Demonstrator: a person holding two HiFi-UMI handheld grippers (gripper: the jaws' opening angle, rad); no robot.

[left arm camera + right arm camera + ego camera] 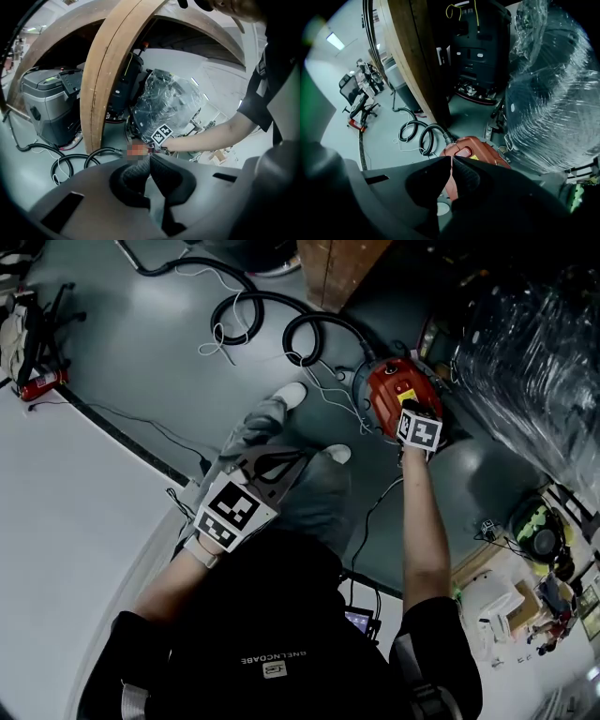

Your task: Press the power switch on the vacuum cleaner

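Left tool (150, 158): held back close to the person's body, above a bent knee; its jaws were pressed together with nothing between them. It looked parked out of the way, since the job needs only one pointed tip.

Right tool (452, 160): at the end of a straight arm reaching down to the floor (159, 343). Its jaws were also closed tight and empty, and I'd say they were shut on purpose to make one blunt poker for pushing a button.

Vacuum cleaner (480, 151): a red body sitting on the floor, right under the right tool's tip and just beside the film-wrapped bundle.

Power switch (463, 151): an oval red button on the top shell, facing up, just beyond the closed jaw tips in the right gripper view. I couldn't tell whether the tip was touching it.

Which way it lay: the body's long axis seemed to run from the hose end, which pointed away from the person towards the wooden panel, back towards the reaching arm. That put the switch at the far, hose end.

Hose (425, 133): black, coiled in loops on the floor beyond the vacuum cleaner, joined to its far end.

Film-wrapped bundle (553, 103): bulky, standing to the right and crowding that side, which is probably why the arm came in from above.

Wooden panel (417, 61): upright behind the hose, farthest back.
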